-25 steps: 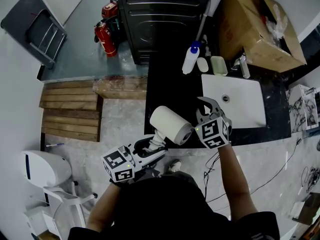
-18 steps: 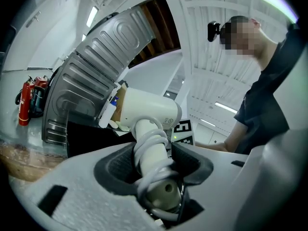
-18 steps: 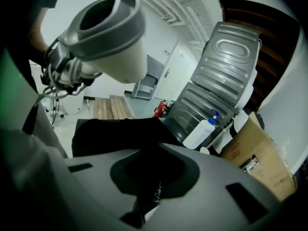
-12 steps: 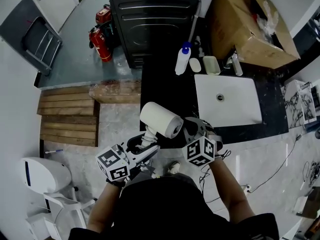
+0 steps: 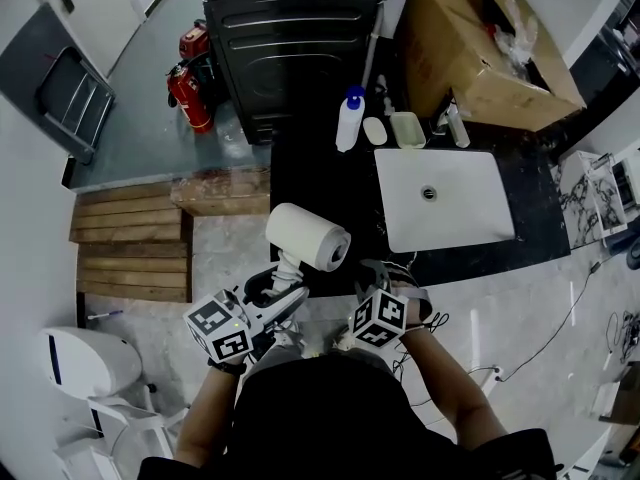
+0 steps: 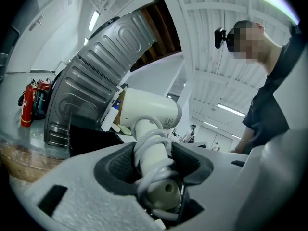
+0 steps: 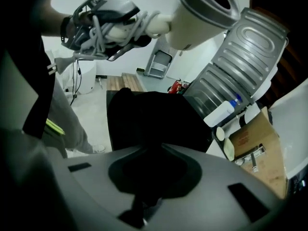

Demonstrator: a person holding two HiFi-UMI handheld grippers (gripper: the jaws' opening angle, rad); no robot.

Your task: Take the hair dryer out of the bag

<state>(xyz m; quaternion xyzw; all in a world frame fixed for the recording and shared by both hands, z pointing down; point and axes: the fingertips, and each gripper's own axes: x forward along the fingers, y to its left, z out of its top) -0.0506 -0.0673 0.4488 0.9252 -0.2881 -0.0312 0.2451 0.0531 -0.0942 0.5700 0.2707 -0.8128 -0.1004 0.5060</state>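
Left gripper (image 6: 155,163) is clamped on the cord-wrapped handle of the cream-white plastic hair dryer (image 5: 305,236), which is held in the air outside the bag. The handle runs away from the jaws. The barrel lies crosswise, its mouth toward the right gripper (image 7: 153,172), whose jaws have just eased slightly and pinch the black cloth bag (image 7: 144,129). A black countertop (image 5: 320,183) and a white sink (image 5: 440,198) lie beyond.

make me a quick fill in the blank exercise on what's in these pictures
1. The jaws of the left gripper are shut on the ____ of the hair dryer.
2. A grey ____ is wound round the part that those jaws grip.
3. The white bottle on the black counter has a ____ cap.
4. The sink set in that counter is ____.

Missing words: handle; cord; blue; white
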